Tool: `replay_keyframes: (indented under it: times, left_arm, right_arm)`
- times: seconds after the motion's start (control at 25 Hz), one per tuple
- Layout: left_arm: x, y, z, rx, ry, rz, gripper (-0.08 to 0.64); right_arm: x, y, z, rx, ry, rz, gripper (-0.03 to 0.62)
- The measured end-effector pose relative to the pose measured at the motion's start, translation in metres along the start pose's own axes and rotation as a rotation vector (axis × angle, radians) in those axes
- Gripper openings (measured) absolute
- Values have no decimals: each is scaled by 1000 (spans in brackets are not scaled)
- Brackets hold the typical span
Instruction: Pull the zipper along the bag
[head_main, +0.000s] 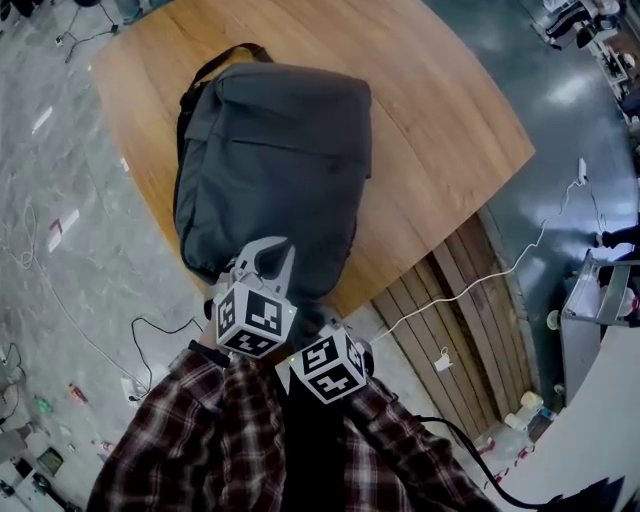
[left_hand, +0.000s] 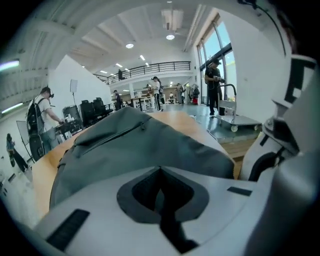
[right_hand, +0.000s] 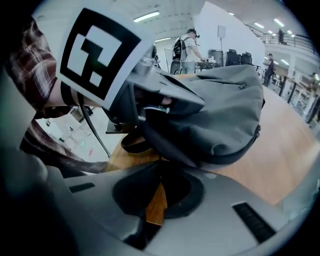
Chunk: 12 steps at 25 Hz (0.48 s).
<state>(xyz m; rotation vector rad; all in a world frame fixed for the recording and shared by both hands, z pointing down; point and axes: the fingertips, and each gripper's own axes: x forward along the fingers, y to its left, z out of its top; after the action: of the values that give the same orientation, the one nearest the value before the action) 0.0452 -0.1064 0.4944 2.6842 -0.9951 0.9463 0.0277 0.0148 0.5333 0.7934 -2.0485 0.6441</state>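
In the head view the right gripper's jaws are hidden beneath its cube (head_main: 328, 368), low in the centre of the frame just off the table's (head_main: 450, 130) near edge. A plaid sleeve (head_main: 200, 440) fills the bottom. The bag (head_main: 275, 160) lies flat on the table in the upper centre, with a strap looping out at its top left. The left gripper (head_main: 268, 255) reaches onto the bag's lower end, and its tips are hard to make out against the dark cloth.

The left gripper view shows what the head view does not. The left gripper (left_hand: 159, 170) is clenched, tips meeting in a thin seam, with the bag (left_hand: 150, 145) rising right beyond them. Whether any cloth is pinched there is unclear. A zipper (left_hand: 112, 134) runs along the bag's upper left in that frame.

The right gripper view shows the right gripper (right_hand: 160, 164) clenched too, holding nothing, with bare table (right_hand: 156, 202) seen through the gap behind the tips. Above, the left gripper (right_hand: 175, 100) lies against the end of the bag (right_hand: 225, 115).
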Motion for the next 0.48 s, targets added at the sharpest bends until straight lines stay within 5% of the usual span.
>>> replay_keyframes:
  times: [0.48]
  left_arm:
    - [-13,-3,-3,49,-26,-19,11]
  right_arm:
    - [-35,-68,-21,-64,31,-178,14]
